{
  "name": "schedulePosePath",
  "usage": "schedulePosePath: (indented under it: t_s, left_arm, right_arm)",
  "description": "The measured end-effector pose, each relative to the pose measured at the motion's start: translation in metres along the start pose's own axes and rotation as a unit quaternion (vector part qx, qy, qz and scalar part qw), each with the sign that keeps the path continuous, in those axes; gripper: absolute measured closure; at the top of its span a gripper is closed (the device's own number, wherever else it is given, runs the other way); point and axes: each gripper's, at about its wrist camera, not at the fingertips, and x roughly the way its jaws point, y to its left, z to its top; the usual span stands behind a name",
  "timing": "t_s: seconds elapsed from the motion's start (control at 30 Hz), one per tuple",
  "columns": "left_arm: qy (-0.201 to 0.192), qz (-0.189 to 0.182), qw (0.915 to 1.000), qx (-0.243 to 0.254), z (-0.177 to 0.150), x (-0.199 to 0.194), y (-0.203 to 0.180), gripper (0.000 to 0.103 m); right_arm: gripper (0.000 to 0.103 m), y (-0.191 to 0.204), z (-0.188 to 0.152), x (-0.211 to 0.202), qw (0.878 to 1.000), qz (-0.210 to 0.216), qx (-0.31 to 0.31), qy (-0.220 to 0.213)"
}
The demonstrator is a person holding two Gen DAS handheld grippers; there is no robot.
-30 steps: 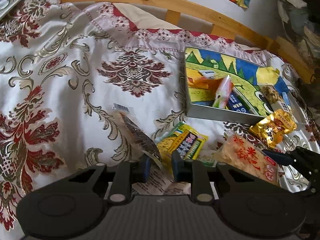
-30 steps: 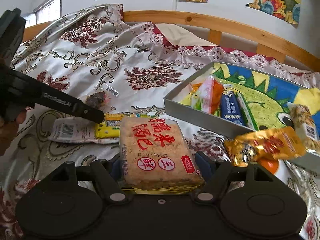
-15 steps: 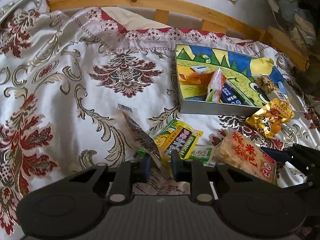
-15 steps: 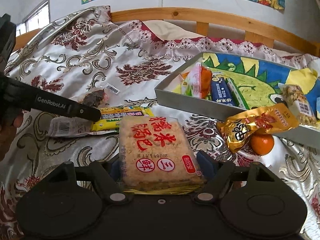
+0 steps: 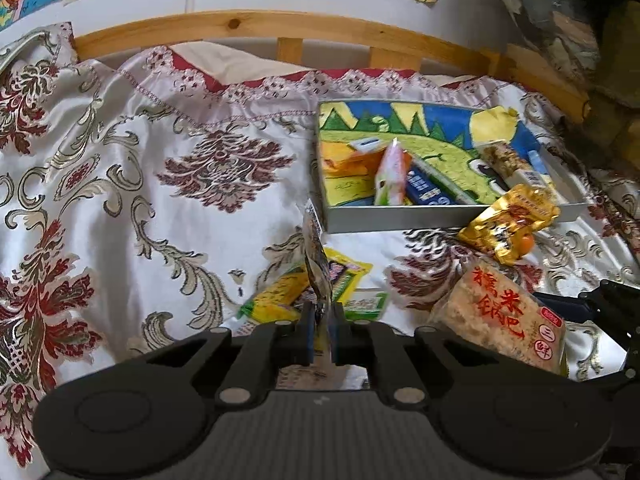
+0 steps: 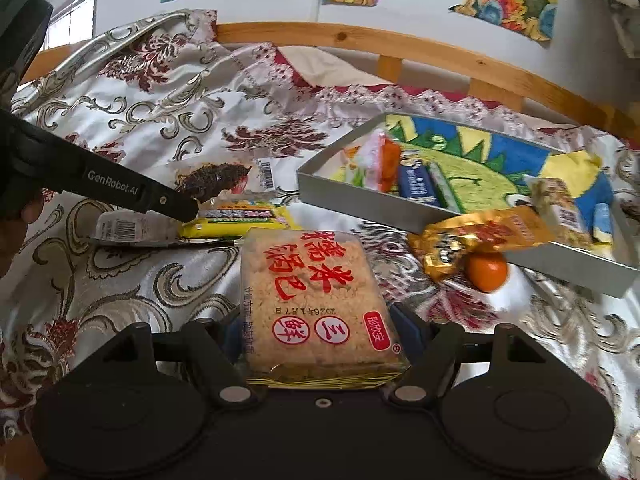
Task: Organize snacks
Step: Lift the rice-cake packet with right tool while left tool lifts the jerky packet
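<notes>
My left gripper (image 5: 322, 320) is shut on a clear packet of a dark snack (image 5: 318, 272), which stands on edge, raised off the bedspread. In the right wrist view the same packet (image 6: 216, 178) hangs at the tip of the left gripper's fingers (image 6: 160, 200). My right gripper (image 6: 320, 332) grips a rice cracker pack (image 6: 316, 292) with red lettering, its jaws closing slightly on the pack's sides. A grey tray (image 5: 400, 220) with a colourful drawing inside holds several snacks at the right.
A yellow packet (image 5: 276, 304) and a white wrapper (image 6: 128, 228) lie on the patterned bedspread under the left gripper. A gold packet (image 6: 480, 236) leans on the tray's front wall, over an orange (image 6: 487, 272). A wooden bed rail (image 5: 280, 24) runs behind.
The left jaws closed on the clear packet and lifted it, so it now stands upright. The right gripper shifted a little sideways with the rice cracker pack.
</notes>
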Motion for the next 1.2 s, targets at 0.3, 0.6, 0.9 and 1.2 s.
schedulePosePath:
  t_s: [0.3,0.6,0.9,1.2]
  left_arm:
    - [-0.016,-0.022,0.9996,0.004,-0.006,-0.018,-0.019,0.096]
    - [-0.056,-0.043,0.9975,0.008,0.006,-0.04,-0.039,0.096]
    - [-0.103,-0.064,0.9926,0.002,0.064,-0.012,-0.069,0.097]
    - [-0.124,-0.066,0.99,0.009,0.116,0.064,-0.089,0.097]
  right_arm:
    - [0.029,-0.007,-0.008,-0.03,0.999,-0.03,-0.013,-0.021]
    - [0.029,-0.018,-0.007,-0.057,0.997,-0.051,-0.01,-0.052]
    - [0.029,-0.057,0.031,-0.056,0.993,-0.086,-0.009,-0.084]
    - [0.029,-0.114,0.084,0.008,0.988,-0.136,0.025,-0.067]
